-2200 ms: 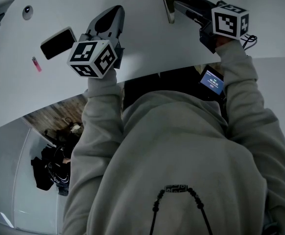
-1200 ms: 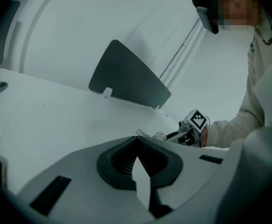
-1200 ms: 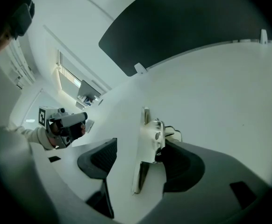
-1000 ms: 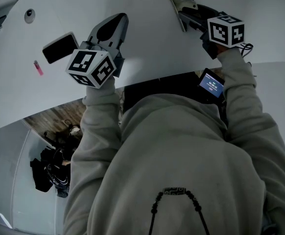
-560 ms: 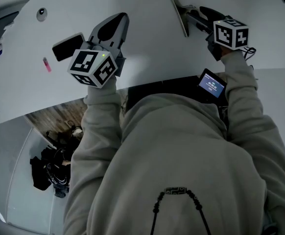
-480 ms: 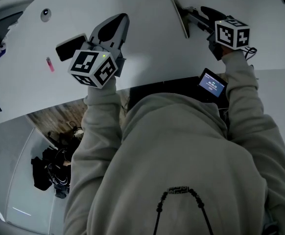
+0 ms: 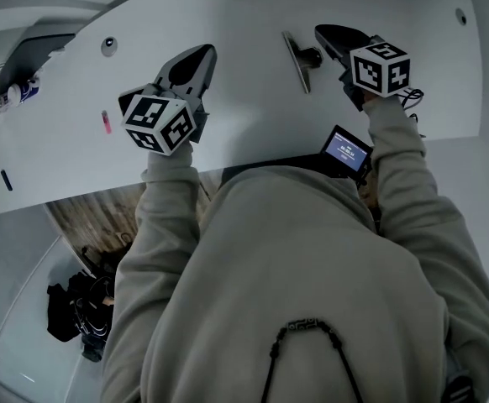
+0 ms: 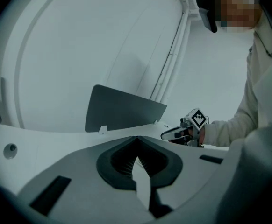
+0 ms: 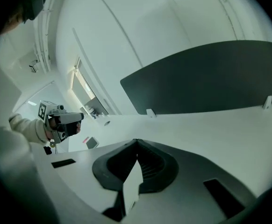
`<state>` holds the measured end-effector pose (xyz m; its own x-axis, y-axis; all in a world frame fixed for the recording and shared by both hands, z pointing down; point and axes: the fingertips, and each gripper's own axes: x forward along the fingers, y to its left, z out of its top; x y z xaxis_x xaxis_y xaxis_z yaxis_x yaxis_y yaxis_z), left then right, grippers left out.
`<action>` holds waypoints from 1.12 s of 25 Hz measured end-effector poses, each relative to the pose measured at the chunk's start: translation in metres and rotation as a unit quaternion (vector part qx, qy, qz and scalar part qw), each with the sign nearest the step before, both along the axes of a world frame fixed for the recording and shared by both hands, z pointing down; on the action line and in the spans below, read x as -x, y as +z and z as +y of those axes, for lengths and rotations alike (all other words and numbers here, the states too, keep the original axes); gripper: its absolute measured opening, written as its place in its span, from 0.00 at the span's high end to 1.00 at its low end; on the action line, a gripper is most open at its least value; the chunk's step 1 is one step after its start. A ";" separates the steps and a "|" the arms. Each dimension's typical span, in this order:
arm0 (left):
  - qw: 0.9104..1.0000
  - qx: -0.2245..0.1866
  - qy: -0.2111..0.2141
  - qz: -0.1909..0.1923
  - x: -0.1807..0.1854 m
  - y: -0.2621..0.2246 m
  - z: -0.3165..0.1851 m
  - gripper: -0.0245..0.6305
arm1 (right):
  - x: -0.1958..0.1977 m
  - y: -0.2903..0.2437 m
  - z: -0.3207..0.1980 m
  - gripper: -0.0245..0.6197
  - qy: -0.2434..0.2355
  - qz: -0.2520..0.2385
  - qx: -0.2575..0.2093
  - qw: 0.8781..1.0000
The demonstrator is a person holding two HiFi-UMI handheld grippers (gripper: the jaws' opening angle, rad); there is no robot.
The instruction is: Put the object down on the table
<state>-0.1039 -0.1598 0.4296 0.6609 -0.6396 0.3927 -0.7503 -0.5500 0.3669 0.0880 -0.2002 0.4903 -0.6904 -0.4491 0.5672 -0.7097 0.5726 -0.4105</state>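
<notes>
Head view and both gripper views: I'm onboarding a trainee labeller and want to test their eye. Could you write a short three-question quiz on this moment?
1. True or false: the right gripper is holding the object.
2. What shows beside the person's right sleeve in the head view? A) a small lit screen B) a mug C) a book
3. Fill in: the left gripper has its jaws ___.

Key
1. False: the object lies on the table, and the right gripper's jaws have just been closing with nothing between them.
2. A.
3. Together, with nothing held.
</notes>
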 end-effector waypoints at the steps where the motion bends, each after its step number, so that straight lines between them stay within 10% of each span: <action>1: 1.000 -0.007 0.003 -0.001 -0.002 -0.008 -0.004 0.96 | 0.001 -0.009 -0.002 0.93 -0.002 -0.004 -0.005 1.000; 18: 0.994 -0.111 0.000 0.005 -0.022 -0.110 -0.058 0.96 | 0.019 -0.198 -0.040 0.93 -0.013 -0.017 -0.174 0.985; 28: 0.974 -0.225 -0.012 0.009 -0.009 -0.230 -0.088 0.96 | 0.033 -0.337 -0.043 0.93 -0.028 -0.051 -0.281 0.958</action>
